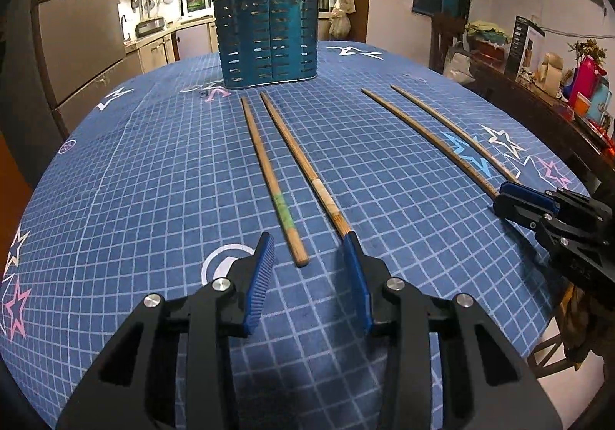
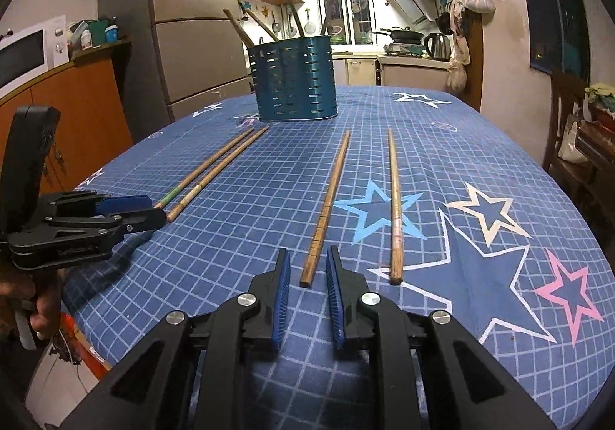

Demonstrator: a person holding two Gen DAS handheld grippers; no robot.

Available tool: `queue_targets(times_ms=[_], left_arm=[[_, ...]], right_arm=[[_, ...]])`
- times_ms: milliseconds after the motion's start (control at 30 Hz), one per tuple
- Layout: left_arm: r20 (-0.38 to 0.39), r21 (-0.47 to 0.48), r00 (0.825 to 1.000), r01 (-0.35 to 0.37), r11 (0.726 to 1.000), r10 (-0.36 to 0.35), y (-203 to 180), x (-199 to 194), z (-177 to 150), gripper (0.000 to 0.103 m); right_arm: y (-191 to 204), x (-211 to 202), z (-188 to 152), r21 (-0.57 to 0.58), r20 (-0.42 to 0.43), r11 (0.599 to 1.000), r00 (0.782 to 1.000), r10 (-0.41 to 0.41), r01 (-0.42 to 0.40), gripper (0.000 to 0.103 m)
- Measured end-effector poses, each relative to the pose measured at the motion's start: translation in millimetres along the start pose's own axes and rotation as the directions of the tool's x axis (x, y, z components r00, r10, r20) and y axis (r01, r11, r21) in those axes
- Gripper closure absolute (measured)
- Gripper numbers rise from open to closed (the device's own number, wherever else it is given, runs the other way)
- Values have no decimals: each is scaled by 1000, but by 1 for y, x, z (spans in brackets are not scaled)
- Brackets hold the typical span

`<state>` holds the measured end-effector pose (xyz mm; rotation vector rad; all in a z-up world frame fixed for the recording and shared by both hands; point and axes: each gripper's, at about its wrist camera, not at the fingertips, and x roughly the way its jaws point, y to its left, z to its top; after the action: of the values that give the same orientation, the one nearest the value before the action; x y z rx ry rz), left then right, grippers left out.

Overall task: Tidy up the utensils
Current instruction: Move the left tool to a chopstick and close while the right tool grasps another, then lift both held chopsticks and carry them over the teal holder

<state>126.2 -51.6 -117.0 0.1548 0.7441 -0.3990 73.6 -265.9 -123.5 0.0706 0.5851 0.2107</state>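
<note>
Nearby, chopsticks [image 1: 273, 176] between open tongs [image 1: 309, 257].

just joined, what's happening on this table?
Chopstick sorting. Four wooden chopsticks lie loose on the blue grid tablecloth; the blue slotted holder already has several in it. The left claw is open around the green-banded chopstick, and the right claw is open at the notched chopstick. Nothing gripped yet.
</note>
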Motion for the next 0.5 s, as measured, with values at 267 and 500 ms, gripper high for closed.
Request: queue_targets(times_ms=[267, 500], left_arm=[[16, -30, 999, -37, 999, 38, 3, -2, -2, 90], [28, -41, 998, -60, 997, 61, 2, -4, -4, 96]], right_arm=[[6, -2, -3, -12, 25, 999, 999, -33, 33, 91], [9, -4, -5, -13, 47, 999, 998, -49, 49, 95]])
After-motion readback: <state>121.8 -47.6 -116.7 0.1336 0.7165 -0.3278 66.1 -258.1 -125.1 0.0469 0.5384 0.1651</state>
